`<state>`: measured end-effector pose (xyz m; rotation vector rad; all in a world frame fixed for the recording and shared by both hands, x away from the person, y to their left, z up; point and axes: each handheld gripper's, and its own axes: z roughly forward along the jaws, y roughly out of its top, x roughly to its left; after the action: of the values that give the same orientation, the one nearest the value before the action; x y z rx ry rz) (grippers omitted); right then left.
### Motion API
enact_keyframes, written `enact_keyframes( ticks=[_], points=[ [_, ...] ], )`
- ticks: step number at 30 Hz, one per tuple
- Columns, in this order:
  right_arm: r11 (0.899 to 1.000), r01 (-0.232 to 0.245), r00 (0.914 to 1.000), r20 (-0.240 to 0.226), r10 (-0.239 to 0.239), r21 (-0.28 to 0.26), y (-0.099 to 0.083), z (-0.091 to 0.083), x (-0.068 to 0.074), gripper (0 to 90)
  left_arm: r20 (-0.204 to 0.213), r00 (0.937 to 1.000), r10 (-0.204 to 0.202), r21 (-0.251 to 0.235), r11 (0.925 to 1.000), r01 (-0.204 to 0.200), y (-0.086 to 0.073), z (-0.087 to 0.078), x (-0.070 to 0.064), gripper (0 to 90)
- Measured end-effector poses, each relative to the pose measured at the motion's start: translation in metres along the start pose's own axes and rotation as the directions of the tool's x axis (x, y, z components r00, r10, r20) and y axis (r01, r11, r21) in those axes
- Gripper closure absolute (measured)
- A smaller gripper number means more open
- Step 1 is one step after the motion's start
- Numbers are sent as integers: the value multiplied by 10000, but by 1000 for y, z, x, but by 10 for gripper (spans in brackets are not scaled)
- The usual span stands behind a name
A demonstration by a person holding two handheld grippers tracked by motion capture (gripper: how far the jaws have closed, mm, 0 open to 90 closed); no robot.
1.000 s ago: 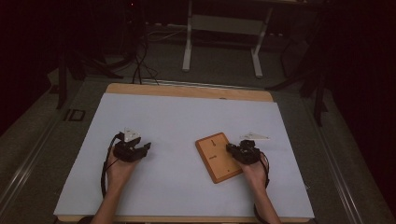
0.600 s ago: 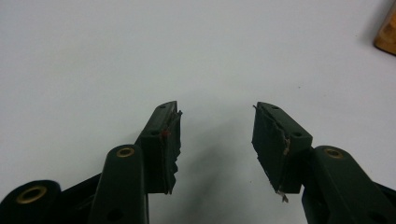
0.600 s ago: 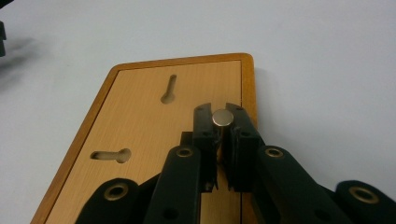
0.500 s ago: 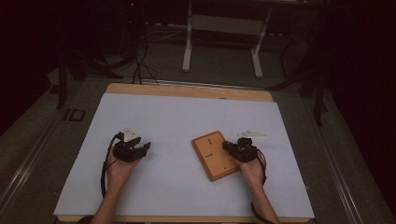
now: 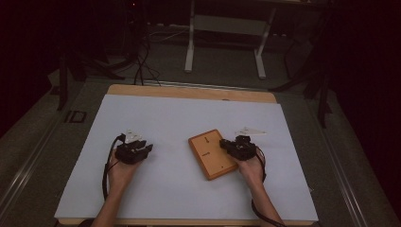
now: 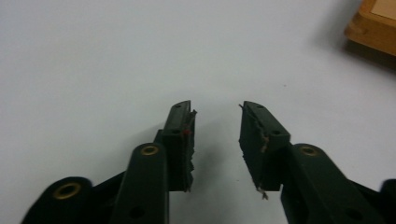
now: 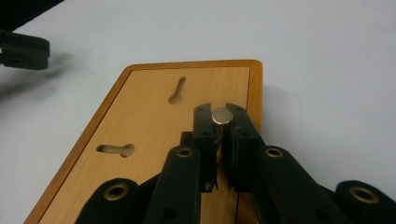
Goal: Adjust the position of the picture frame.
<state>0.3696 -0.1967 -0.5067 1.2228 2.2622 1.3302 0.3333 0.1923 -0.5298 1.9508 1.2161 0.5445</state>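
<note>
A flat wooden board (image 5: pixel 212 153) with keyhole slots (image 7: pixel 177 90) lies back-up on the white table cover, right of centre. My right gripper (image 5: pixel 228 144) rests over its right edge and is shut on a small metal cylinder (image 7: pixel 221 116), held upright between the jaws above the board (image 7: pixel 154 130). My left gripper (image 5: pixel 144 150) sits on the cover to the left, apart from the board, open with nothing between its fingers (image 6: pixel 180 135). A corner of the board (image 6: pixel 373 25) shows at the top right of the left gripper view.
The white cover (image 5: pixel 189 118) spans most of the wooden table, whose far edge (image 5: pixel 189 92) is bare. Beyond it stand a metal stand (image 5: pixel 224 42) and cables on the dark floor. The left gripper (image 7: pixel 23 49) shows far off in the right gripper view.
The right gripper and the board have shifted a little to the left. The left hand has barely moved.
</note>
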Motion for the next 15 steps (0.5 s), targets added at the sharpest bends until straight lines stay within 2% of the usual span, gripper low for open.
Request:
enact_keyframes(
  ticks=[5, 12, 15],
  points=[
    [9998, 175, 9996, -213, -176, -20, 5, 4, 6, 840, 207, 9998, -29, -256, 9997, 34, 1, -3, -1, 655],
    [9993, 360, 9979, -548, -357, 48, 8, 12, 14, 840, 281, 9996, 28, -133, 9999, -24, 1, -1, -2, 675],
    [9990, 429, 9968, -673, -422, 91, 9, 15, 16, 839, 272, 9994, 231, -148, 9996, -227, 1, -2, -3, 709]
  ],
)
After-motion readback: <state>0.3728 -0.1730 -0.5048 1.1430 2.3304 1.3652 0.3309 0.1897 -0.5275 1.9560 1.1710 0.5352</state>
